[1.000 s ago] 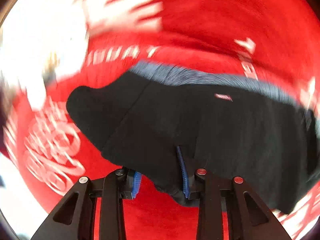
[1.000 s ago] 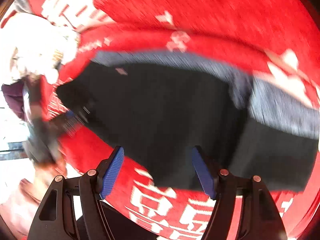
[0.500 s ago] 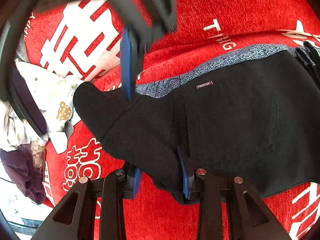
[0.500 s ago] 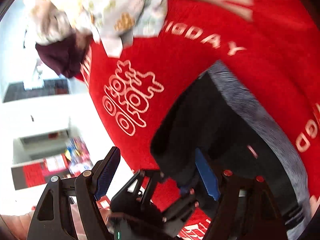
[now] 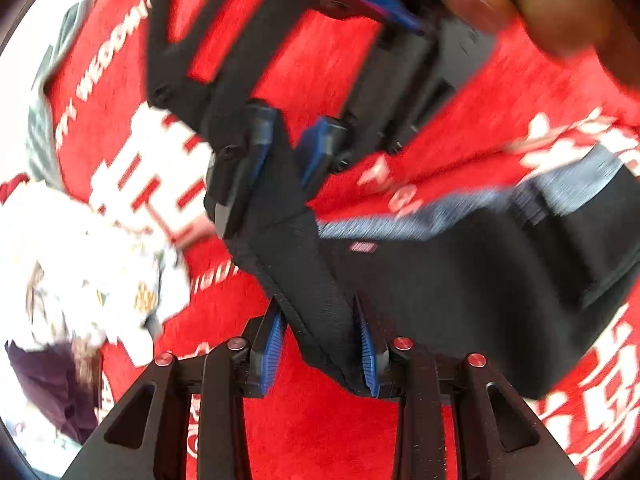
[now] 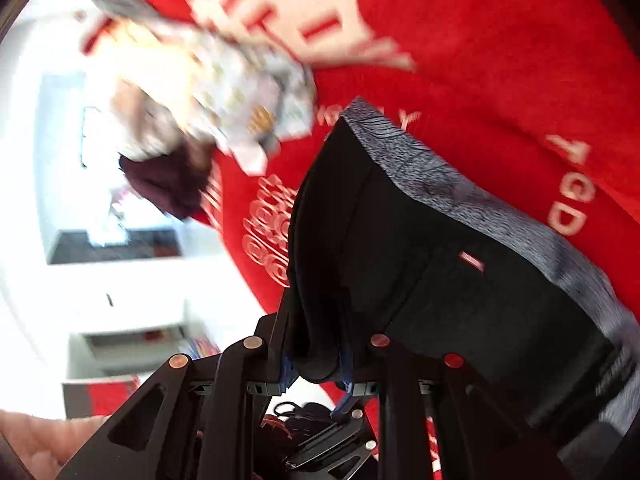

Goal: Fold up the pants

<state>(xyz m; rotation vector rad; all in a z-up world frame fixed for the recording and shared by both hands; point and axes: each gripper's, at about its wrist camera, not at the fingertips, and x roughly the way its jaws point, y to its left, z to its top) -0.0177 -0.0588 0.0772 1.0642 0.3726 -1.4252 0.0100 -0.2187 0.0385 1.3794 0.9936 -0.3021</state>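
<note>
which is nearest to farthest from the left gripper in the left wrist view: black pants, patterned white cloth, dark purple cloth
1. The black pants: clamped between the pads of the left gripper, spreading off to the right.
2. The patterned white cloth: out to the left on the red blanket, clear of the pants.
3. The dark purple cloth: at the far left edge, beyond the white cloth's lower end.

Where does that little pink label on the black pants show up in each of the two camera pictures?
Left wrist view: the pink label sits near the middle, just under the grey waistband.
Right wrist view: the pink label lies right of centre, again just under the grey waistband.
Shared landmark: the white patterned cloth on the red cover.
</note>
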